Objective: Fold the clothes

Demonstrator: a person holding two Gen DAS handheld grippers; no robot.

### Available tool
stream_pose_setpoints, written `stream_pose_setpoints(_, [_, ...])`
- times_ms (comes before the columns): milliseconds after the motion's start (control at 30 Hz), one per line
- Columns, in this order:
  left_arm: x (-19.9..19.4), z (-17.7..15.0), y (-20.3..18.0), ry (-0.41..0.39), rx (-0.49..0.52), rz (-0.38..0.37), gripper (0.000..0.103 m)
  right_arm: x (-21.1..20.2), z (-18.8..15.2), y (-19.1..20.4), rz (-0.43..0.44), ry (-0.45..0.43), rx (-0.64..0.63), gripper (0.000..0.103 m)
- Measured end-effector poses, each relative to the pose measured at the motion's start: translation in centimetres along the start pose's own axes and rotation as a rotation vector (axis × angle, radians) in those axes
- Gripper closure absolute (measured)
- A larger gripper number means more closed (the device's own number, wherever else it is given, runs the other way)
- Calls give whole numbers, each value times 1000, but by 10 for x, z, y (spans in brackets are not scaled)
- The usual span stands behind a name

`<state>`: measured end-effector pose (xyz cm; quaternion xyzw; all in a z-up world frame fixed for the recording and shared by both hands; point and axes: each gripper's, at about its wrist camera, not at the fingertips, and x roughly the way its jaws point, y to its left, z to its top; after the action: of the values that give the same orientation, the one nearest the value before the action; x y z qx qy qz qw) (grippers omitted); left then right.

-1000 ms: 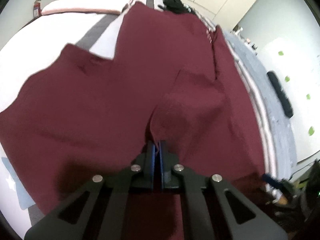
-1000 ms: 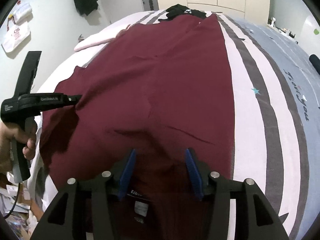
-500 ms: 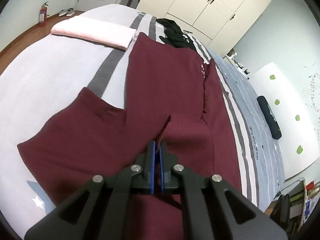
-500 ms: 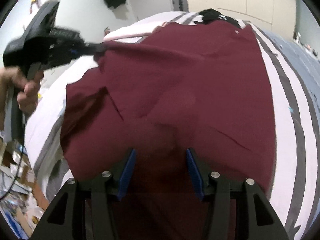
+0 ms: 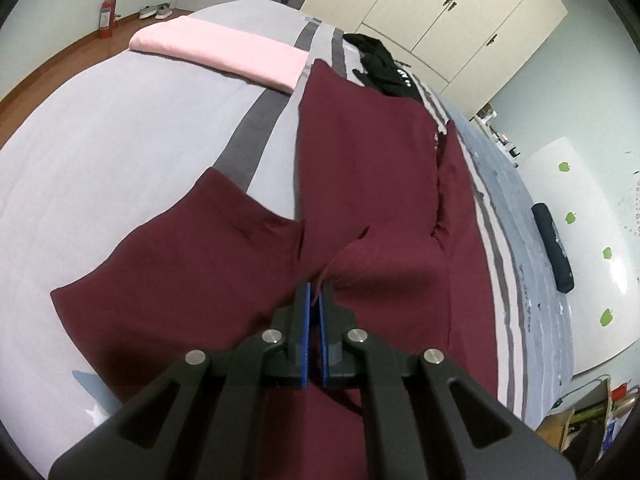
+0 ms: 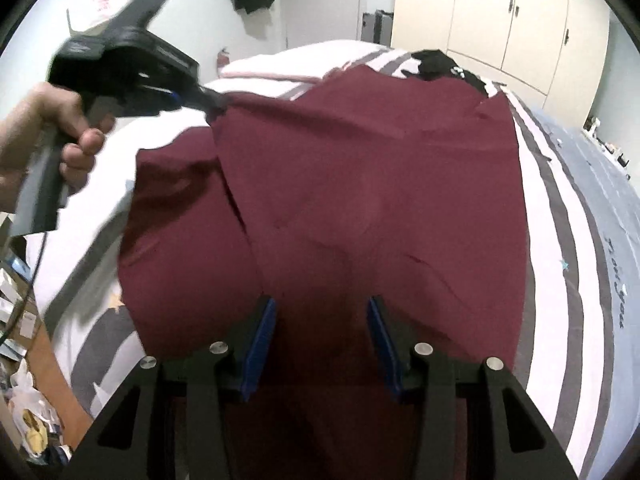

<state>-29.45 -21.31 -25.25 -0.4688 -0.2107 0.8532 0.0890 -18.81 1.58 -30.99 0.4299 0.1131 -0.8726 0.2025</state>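
A dark red garment [image 5: 360, 168] lies spread along the striped bed [image 5: 120, 128]. My left gripper [image 5: 316, 292] is shut on an edge of the garment and holds it lifted, so the cloth is pulled taut. In the right wrist view the left gripper [image 6: 216, 106] shows at upper left with the cloth [image 6: 380, 184] stretched from its tip. My right gripper [image 6: 322, 312] is open just above the near end of the garment, with nothing between its blue pads.
A folded pink cloth [image 5: 220, 52] lies at the far left of the bed. A black garment [image 5: 384, 64] lies at the far end. Wardrobes [image 5: 440, 12] stand behind the bed. Clutter [image 6: 24, 360] sits on the floor at the left.
My left gripper has risen and pulled its edge of the garment up and across toward the middle. The right gripper has stayed open over the near end.
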Motion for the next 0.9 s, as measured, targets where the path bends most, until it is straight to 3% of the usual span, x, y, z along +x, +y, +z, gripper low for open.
stream_pose_setpoints(167, [5,-1,8,28,-21,10,100,18,4,18,39,19,-51,60])
stream_pose_setpoints(333, [8,-1,10,35,-16,13,100,34,-1,13,50,53,-35,80])
stream_pose_setpoints(567, [11,0,14,43,-21,7,100,37,-13,9,27,66,-74,86])
stream_pose_setpoints(633, [9,2,14,37,-19,-3,101,34,-10,5,39,65,-43,94])
stream_pose_setpoints(900, [-26,21,27,-25,-17,-7,101,11,10,10,143,28,9,95])
